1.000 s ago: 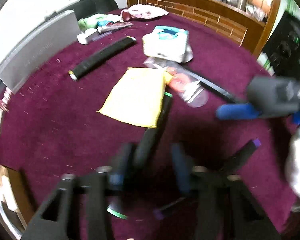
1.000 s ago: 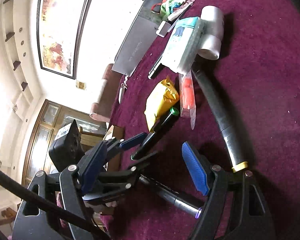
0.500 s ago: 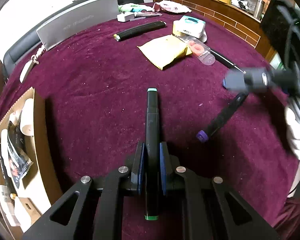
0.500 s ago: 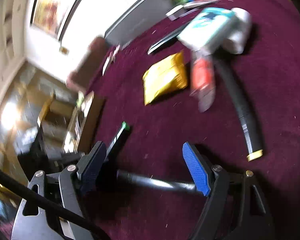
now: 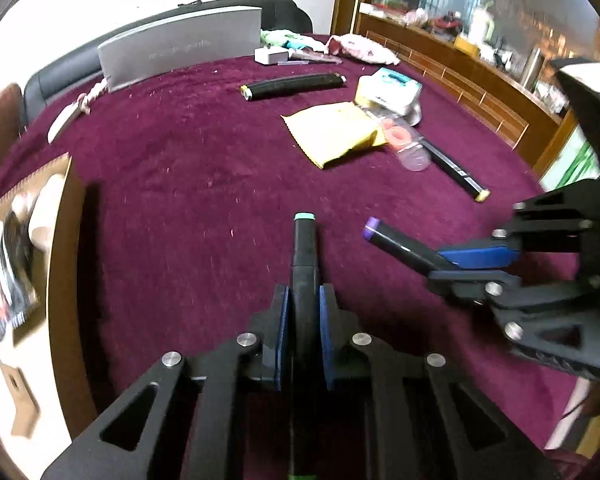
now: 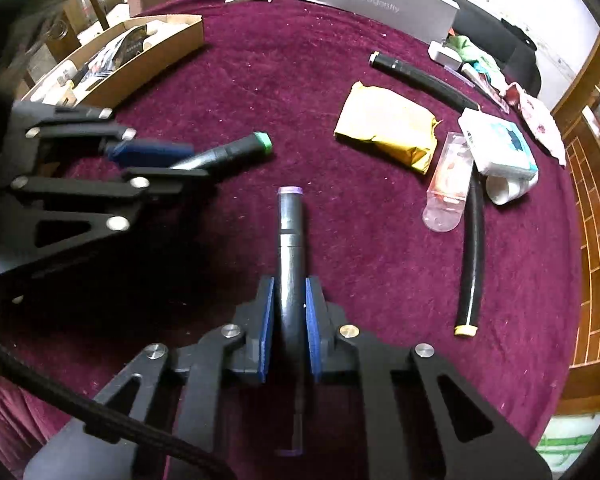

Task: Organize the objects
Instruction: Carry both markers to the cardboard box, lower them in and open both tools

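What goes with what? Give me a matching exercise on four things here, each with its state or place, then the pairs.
1. green-capped marker
2. purple-capped marker
3. yellow packet
4. cardboard box

A. lying on the cloth
B. clamped in the right gripper
C. holds small items at the table edge
D. clamped in the left gripper

Pairs: 1-D, 2-B, 3-A, 4-C

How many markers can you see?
2. The green-capped marker is in the left gripper; the purple-capped marker is in the right gripper. More may hide in the box.
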Demonstrator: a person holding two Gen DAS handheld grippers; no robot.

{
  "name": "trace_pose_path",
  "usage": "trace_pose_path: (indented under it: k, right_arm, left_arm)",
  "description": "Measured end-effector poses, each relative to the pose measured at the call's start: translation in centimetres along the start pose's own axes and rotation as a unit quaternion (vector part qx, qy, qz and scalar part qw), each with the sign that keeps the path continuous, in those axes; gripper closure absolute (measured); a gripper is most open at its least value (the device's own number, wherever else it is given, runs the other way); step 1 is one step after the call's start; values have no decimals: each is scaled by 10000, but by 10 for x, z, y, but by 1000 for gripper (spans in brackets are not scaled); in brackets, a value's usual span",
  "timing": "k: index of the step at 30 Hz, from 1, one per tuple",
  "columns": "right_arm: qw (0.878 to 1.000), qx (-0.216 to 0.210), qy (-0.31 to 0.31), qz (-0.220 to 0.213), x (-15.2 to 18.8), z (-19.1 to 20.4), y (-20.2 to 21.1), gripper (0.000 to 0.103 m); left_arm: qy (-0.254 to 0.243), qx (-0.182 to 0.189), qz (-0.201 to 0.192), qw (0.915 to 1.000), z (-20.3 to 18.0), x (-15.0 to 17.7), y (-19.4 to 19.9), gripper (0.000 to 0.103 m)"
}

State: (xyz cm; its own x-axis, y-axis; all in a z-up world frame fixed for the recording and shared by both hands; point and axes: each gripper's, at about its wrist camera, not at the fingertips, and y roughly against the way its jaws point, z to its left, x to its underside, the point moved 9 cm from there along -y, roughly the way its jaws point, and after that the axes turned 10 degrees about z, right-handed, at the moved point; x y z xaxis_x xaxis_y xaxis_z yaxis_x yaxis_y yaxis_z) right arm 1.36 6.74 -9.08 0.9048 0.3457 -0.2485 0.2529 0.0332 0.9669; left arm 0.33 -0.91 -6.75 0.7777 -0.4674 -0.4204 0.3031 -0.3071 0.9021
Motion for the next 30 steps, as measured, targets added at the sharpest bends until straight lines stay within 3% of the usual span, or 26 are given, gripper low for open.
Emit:
trace_pose_path:
  k: [5, 11, 15, 24, 30]
  right_arm:
    - [9956, -652, -605, -284, -5, 1, 13, 91]
    - [9718, -1841, -1326, -642, -5, 4, 47, 90]
    - [9603, -2308, -1328, -828, -23, 24, 68, 90]
    - [9444, -3047, -922, -824, -88, 119, 81, 90]
    - [9470, -3024, -940, -546, -127, 166, 54, 90]
  left_arm:
    - [389, 202, -417, 9982, 14, 15, 34, 92]
    - [802, 381, -911, 9919, 41, 26, 87, 92]
    - [1198, 333, -1103, 9861, 76, 36, 114, 92]
    - [1981, -91, -654, 9780, 150, 69, 95, 91]
    - [2347, -108, -447, 9710, 175, 86, 76, 91]
